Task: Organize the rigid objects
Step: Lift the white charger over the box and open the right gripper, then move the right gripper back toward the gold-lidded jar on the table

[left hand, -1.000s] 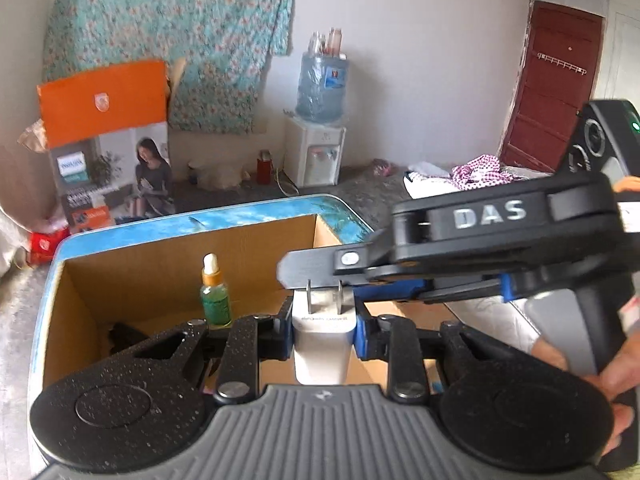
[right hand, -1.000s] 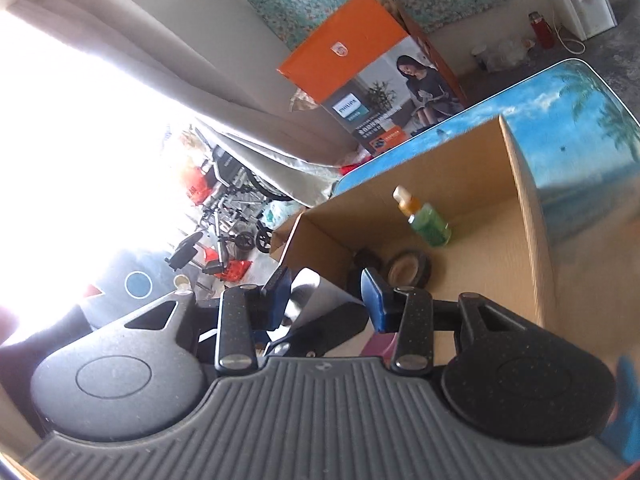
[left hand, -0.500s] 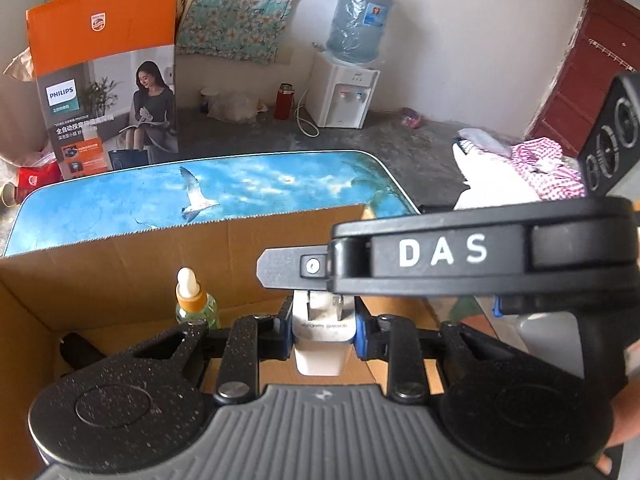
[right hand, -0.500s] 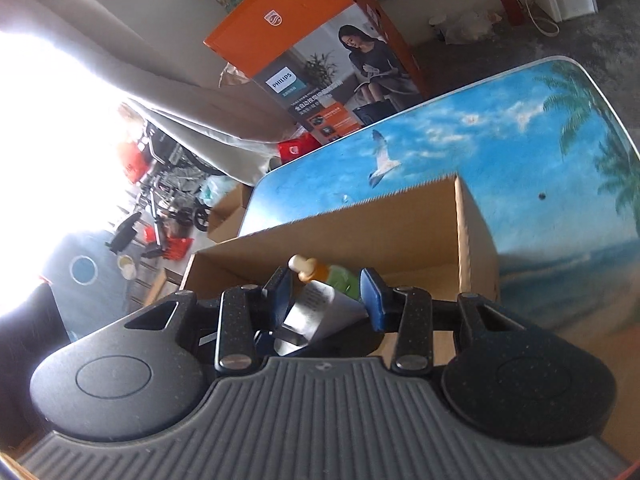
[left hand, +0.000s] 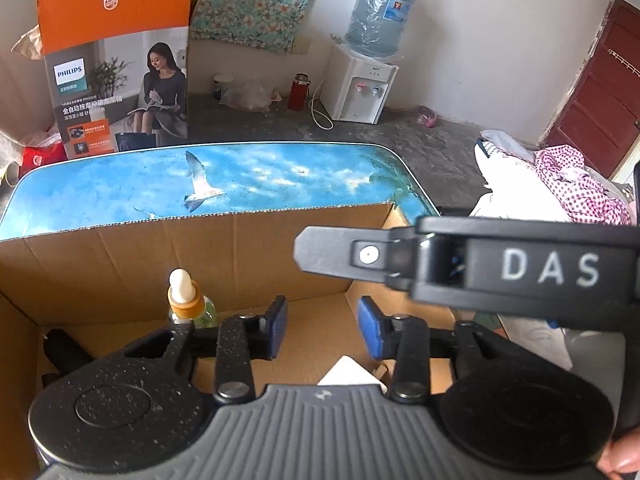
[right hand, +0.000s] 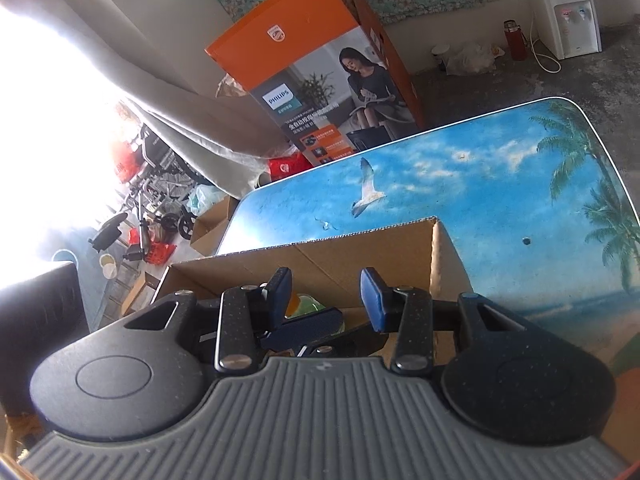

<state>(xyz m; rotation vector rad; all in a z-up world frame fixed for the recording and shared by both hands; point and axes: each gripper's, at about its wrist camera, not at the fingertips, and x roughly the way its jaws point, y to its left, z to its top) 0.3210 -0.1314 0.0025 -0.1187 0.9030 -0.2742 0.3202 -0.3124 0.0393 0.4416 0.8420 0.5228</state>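
Over the cardboard box [left hand: 240, 256], my left gripper [left hand: 322, 326] has just opened, white charger [left hand: 348, 372] dropped inside; right gripper [right hand: 326, 304], part-open, contents unclear.

A lived-in home: water dispenser [left hand: 362, 80], floral wall cloth [left hand: 256, 4], clothes pile [left hand: 560, 184].

White plaster wall [left hand: 480, 40], floral teal cloth [left hand: 256, 4] hung on it, white water dispenser [left hand: 362, 86] with blue bottle, red flask [left hand: 298, 92] beside it, grey concrete floor [left hand: 420, 148], dark red door [left hand: 600, 104], orange printed carton [left hand: 116, 60], table with a printed sky-and-gull top [left hand: 120, 196], glaring daylight [right hand: 48, 120] from what may be an open doorway.
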